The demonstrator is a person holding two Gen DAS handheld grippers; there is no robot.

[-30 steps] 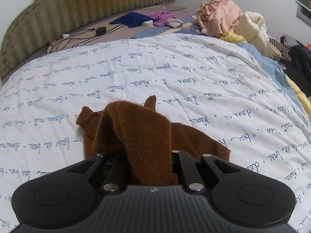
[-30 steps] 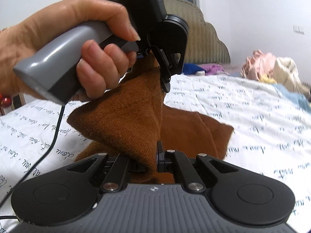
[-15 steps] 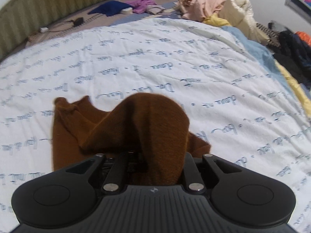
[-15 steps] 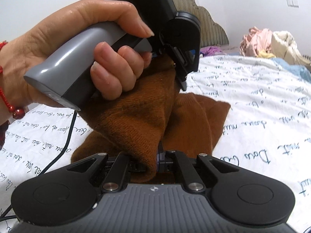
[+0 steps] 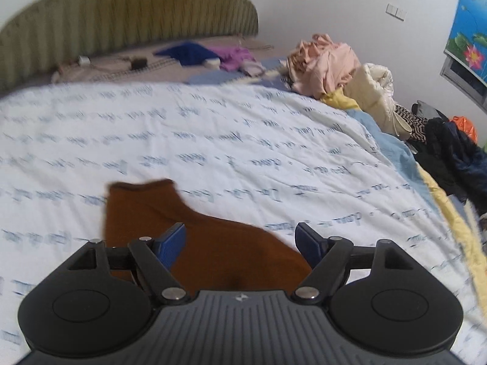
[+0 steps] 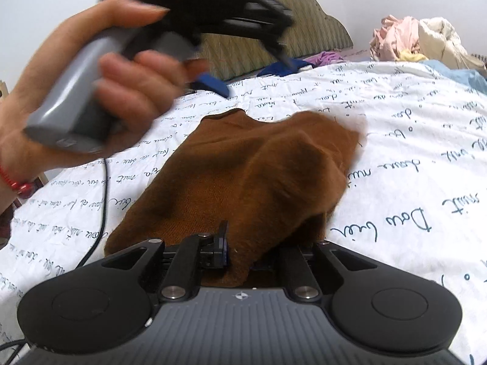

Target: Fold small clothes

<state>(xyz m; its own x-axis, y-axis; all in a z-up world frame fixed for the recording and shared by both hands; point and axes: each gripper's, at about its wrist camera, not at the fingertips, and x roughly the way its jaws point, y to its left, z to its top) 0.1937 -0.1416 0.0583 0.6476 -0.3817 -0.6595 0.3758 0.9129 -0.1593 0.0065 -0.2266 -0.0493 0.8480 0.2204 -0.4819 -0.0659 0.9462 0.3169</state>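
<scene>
The left gripper (image 5: pixel 240 243) hangs with its blue pads (image 5: pixel 170 243) spread wide and opening, nothing pinched between them, above a brown knit garment (image 5: pixel 213 243) that lies on the white script-printed bedspread (image 5: pixel 274 152). In the right wrist view the person's left hand (image 6: pixel 100 91) lifts that tool clear above the cloth, while the right gripper (image 6: pixel 240 252) has its jaws nearly together and beginning to part on a raised fold of the same brown knit (the near edge drapes over its fingers). The garment sits in the near middle of the bed, partly doubled over and humped rather than flat. The risk, by my reading: as the right jaws let go, the lifted layer may slump sideways and undo the fold, or the knit may snag on a pad and drag. A heap of other clothes (image 5: pixel 328 60) waits by the headboard (image 5: pixel 137 9).
</scene>
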